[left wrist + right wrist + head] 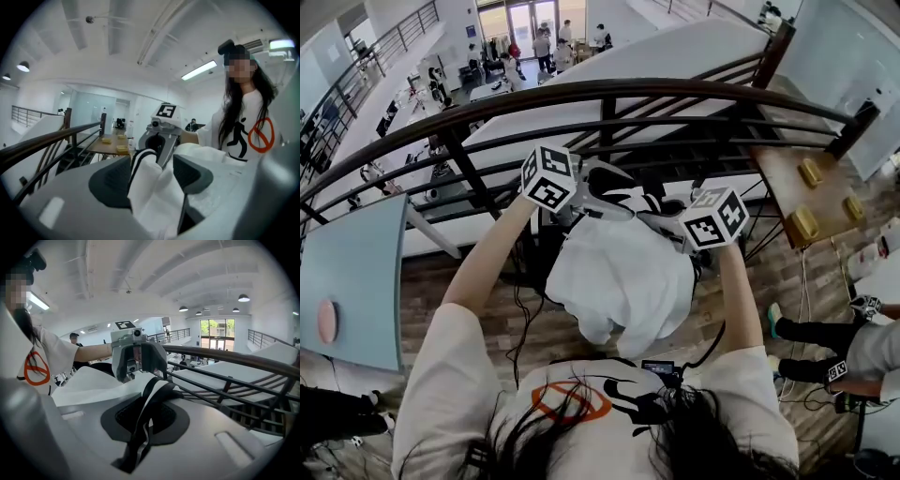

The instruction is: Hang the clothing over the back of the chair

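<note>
A white garment [623, 272] with black-and-white trim hangs between my two grippers, just in front of the railing. My left gripper [589, 192] holds its jaws wide apart. A fold of the garment [152, 197] still lies loose between the pads and nothing presses on it. My right gripper [664, 223] is shut on the striped trim [152, 394] at the garment's other top corner. Each gripper sees the other across the cloth: the right gripper [159, 140] from the left, the left gripper [136, 359] from the right. The garment covers whatever stands beneath it, so I cannot make out the chair.
A dark metal railing [609, 94] with a wooden handrail runs straight ahead, with a drop to a lower floor behind it. A wooden table [783, 178] with yellow blocks stands at the right. A person's legs [825, 333] lie at the right edge, and a blue panel [352, 272] is at the left.
</note>
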